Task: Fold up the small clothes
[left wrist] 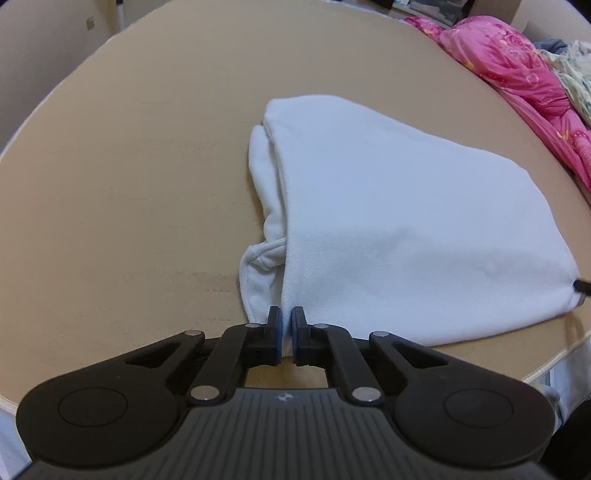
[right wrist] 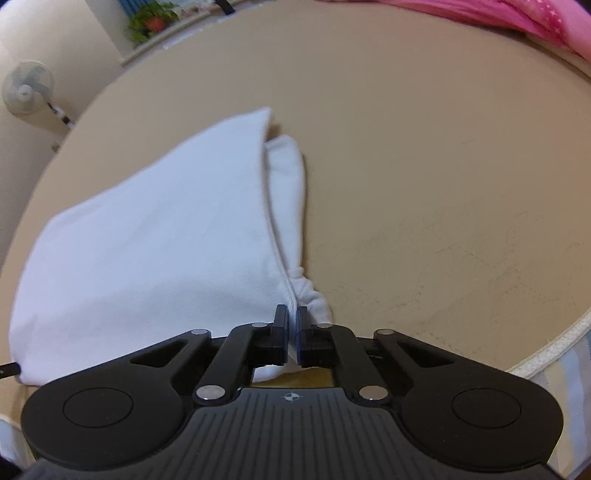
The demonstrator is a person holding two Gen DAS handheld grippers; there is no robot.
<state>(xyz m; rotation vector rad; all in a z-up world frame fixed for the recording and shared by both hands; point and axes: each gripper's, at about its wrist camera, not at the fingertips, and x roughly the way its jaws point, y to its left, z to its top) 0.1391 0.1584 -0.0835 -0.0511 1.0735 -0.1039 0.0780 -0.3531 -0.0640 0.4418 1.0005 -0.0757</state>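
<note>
A white fleece garment [left wrist: 388, 229] lies folded on the tan surface [left wrist: 129, 184]. My left gripper [left wrist: 287, 317] is shut on its near left corner, where the top layer's edge meets the layers below. In the right wrist view the same garment [right wrist: 159, 243] spreads to the left. My right gripper [right wrist: 292, 314] is shut on its near right corner, pinching the seamed edge between the pads. A bunched cuff [right wrist: 312, 291] sticks out beside the right fingers.
A pink floral quilt [left wrist: 524, 77] is heaped along the far right edge and shows in the right wrist view [right wrist: 517, 18]. The surface's piped front edge [left wrist: 546, 365] runs near right. A fan [right wrist: 26, 90] and a plant [right wrist: 151, 18] stand beyond.
</note>
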